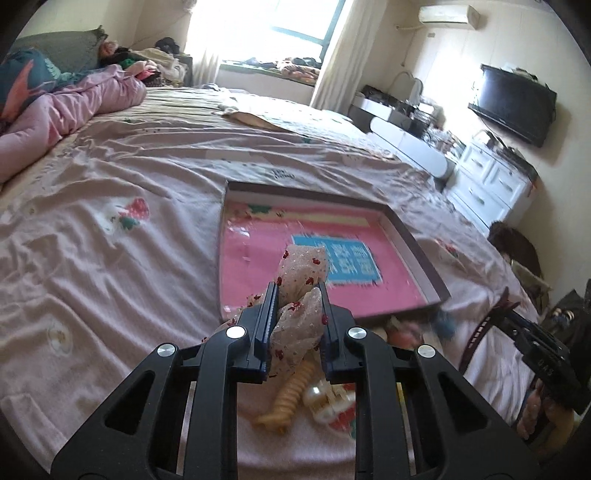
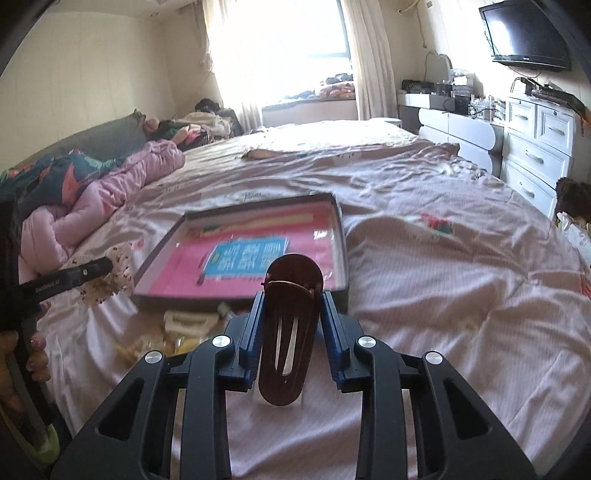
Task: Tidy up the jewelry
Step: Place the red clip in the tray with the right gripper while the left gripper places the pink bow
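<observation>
Sequined mesh, pale with small red dots, fills your left gripper [image 1: 299, 295]: the 2 blue-padded jaws are closed on a gauzy scrunchie [image 1: 301, 291], which bulges above and below them. Your right gripper [image 2: 291, 306] is clamped on a dark brown oval hair clip [image 2: 288, 332], held upright by its long sides, with the rounded top above the pads.

Both pieces hang just short of the near edge of the shallow box lid [image 1: 417, 240], its pink printed floor bare in both views. The step in hand appears to be delivery into that lid. Carry each piece past the near wall before lowering, since the rim stands proud and the scrunchie's loose lower fold could catch on it. Set the clip down flat rather than on end, and place the 2 pieces apart so they do not pile up. Part the jaws only once each piece rests on the floor.

More items lie on the bed in front of the lid: a yellow spiral hair tie [image 1: 286, 398] and a pearly claw clip [image 1: 325, 402]. Avoid dragging fabric across them.

The surface is a soft, wrinkled pink bedsheet [image 1: 110, 277], so the lid may tilt under pressure. A rumpled pink quilt [image 2: 110, 192] lies at the head end. Beyond are a bright curtained window [image 2: 288, 37], white drawers [image 2: 539, 147] and a wall-mounted television [image 2: 528, 33].
</observation>
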`<state>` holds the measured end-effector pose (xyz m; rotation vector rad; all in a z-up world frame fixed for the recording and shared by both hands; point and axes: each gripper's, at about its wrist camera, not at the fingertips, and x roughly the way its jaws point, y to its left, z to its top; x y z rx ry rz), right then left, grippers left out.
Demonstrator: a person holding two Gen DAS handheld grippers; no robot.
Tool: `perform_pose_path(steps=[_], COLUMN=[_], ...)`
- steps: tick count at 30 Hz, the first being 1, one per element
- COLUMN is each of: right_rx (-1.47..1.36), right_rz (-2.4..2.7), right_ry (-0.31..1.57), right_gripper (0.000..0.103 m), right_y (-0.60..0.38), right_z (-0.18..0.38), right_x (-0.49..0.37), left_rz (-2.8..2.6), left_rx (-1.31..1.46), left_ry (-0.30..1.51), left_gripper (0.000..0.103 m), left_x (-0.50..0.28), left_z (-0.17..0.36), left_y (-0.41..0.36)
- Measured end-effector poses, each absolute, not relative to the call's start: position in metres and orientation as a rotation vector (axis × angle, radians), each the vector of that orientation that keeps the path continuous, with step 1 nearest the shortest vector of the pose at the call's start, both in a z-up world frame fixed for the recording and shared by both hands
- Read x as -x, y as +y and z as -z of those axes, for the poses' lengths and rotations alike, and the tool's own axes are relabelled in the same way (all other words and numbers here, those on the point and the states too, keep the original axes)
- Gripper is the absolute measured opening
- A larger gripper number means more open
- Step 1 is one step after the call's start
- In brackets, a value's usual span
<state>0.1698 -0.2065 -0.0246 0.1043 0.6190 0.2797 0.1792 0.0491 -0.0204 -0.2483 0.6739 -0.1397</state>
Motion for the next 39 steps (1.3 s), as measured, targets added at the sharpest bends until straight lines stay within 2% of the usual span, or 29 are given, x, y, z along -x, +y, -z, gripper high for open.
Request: perform_pose_path(steps=[12,25,32,35,39], right_rx=[-0.099,-0.030,-0.002,0.005,0.004], right_rz=[-0.299,-0.295,-0.293,-0.287,-0.286], right_ry=[0.622,0.710,0.746,0.757,0.778], right_gripper=[0.028,0.028,0.028,0.028,0.028], right_y=[-0.207,-0.188,-0.176,-0.176,-0.176], right_z=[0.013,0.041,0.056,0.063,0.070], right_x=[-0.252,-0.317,-0.331,-0.337,-0.342], left_rz=[0.096,0.096,0.089,0.086,0.083], left_rx=[0.196,0.136,0.132,0.144,0.158], left_ry=[0.696,0.747,0.752,0.751,0.734], left_gripper=[0.013,0.015,0.037,0.040,0.049], left_x=[-0.239,-0.264,-0.263,-0.262,-0.257], left_z=[0.036,0.056,0.055,0.054,0.048], left_y=[0.045,0.033,0.033,0.035,0.037])
